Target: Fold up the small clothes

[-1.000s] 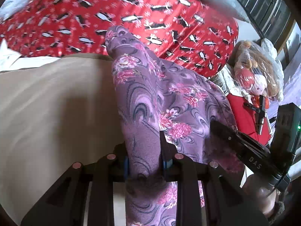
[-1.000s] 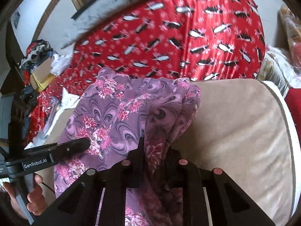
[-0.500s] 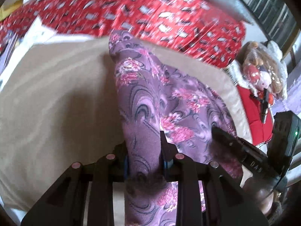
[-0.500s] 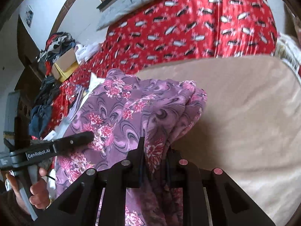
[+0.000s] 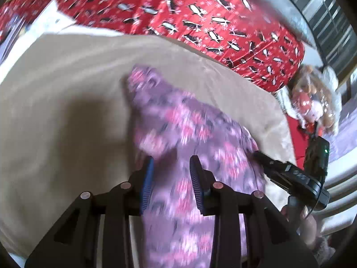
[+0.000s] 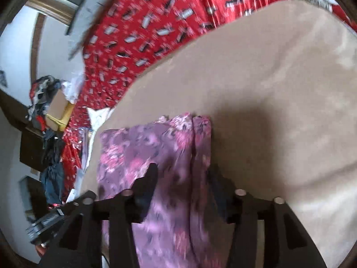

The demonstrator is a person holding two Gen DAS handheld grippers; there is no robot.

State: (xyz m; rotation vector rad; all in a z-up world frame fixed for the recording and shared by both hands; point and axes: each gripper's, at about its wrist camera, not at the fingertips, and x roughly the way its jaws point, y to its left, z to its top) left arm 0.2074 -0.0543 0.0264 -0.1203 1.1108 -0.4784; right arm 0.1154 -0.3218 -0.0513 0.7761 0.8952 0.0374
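Down at the bottom of the left wrist view, the left gripper (image 5: 171, 174) has its blue-ribbed pads spreading apart, with the purple floral garment (image 5: 191, 147) running up between them; the cloth is smeared by motion, so whether either pad touches it is hard to make out, though a gap shows beside the right pad. In the right wrist view the right gripper (image 6: 185, 178) is also opening, its dark fingers standing clear on either side of the same garment's (image 6: 156, 151) folded edge, not pressing it. The garment lies on a beige blanket (image 5: 67, 89), its lower end cut off by the frame bottom. At the lower right of the left wrist view the other gripper's black body shows, with part of a hand (image 5: 305, 221) below it. Behind the blanket spreads a red penguin-print cover (image 5: 200, 11). A plastic-wrapped stuffed toy (image 5: 312, 98) sits at the right edge, blurred. At the left edge of the right wrist view, a cardboard box (image 6: 58, 109) and heaped clothes are indistinct.
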